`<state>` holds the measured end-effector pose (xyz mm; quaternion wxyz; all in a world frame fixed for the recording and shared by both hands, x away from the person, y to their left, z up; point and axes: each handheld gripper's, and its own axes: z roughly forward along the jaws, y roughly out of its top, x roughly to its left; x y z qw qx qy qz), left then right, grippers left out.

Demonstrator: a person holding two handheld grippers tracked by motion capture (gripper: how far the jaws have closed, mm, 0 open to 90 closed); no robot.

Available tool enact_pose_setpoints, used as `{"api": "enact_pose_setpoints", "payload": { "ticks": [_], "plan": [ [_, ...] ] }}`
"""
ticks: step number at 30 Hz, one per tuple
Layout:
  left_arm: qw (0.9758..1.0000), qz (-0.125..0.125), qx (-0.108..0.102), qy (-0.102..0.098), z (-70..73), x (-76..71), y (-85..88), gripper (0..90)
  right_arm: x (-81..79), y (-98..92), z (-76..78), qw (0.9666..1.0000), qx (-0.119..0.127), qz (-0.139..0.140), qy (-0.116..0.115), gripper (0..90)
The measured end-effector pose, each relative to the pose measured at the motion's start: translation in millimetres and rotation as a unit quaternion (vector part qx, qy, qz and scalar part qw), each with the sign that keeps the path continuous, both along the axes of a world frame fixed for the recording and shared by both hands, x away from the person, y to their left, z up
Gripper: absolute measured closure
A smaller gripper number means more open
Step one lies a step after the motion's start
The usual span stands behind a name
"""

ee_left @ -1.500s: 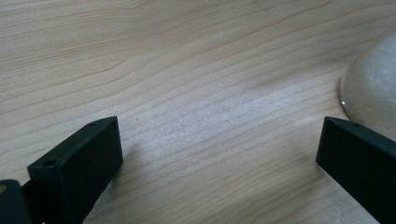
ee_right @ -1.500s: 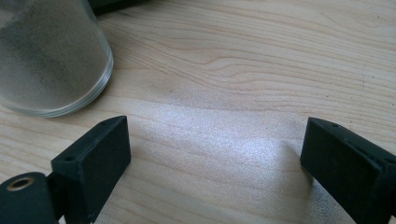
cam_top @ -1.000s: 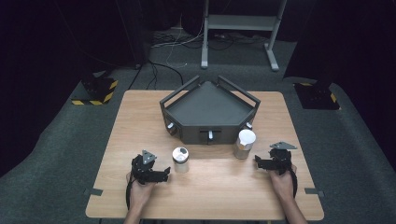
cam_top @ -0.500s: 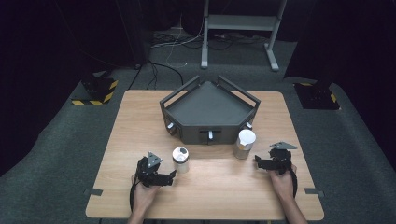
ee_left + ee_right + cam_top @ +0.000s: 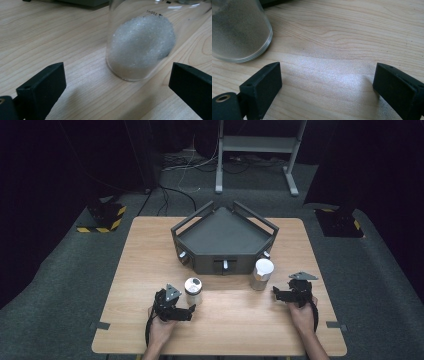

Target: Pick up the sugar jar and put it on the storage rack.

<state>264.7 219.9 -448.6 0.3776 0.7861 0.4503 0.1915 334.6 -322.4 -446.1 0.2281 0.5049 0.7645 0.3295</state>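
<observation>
Two glass jars stand on the surface; the left jar (image 5: 140,42), half full of white grains, sits just ahead of the left gripper (image 5: 117,87), between its spread fingers. Advance squarely, then close low. The right gripper (image 5: 327,87) is spread too, empty.

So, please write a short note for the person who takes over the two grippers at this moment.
Left gripper: open, low on the wooden table, its fingers on either side of, but not touching, the clear glass beaker with white granules.
Right gripper: open, holds nothing, just right of the lidded glass jar.
Both containers stand upright in front of the dark grey angular tray.
Done: nothing is grasped yet.
Left: probably advance and close the left gripper on the beaker.
</observation>
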Motion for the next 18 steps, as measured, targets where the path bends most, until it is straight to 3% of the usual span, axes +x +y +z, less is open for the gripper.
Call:
{"api": "enact_pose_setpoints", "payload": {
  "ticks": [10,18],
  "plan": [
    [1.0,-0.009,-0.002,0.0,-1.8,6.6,-8.6,1.6,0.0,0.0,0.0,1.0,0.0,0.0,0.0,8.1],
    [0.9998,-0.007,-0.016,-0.007,-4.0,9.1,-11.2,3.4,0.0,0.0,-0.1,1.0,0.0,0.0,0.0,8.1]
  ]
}}
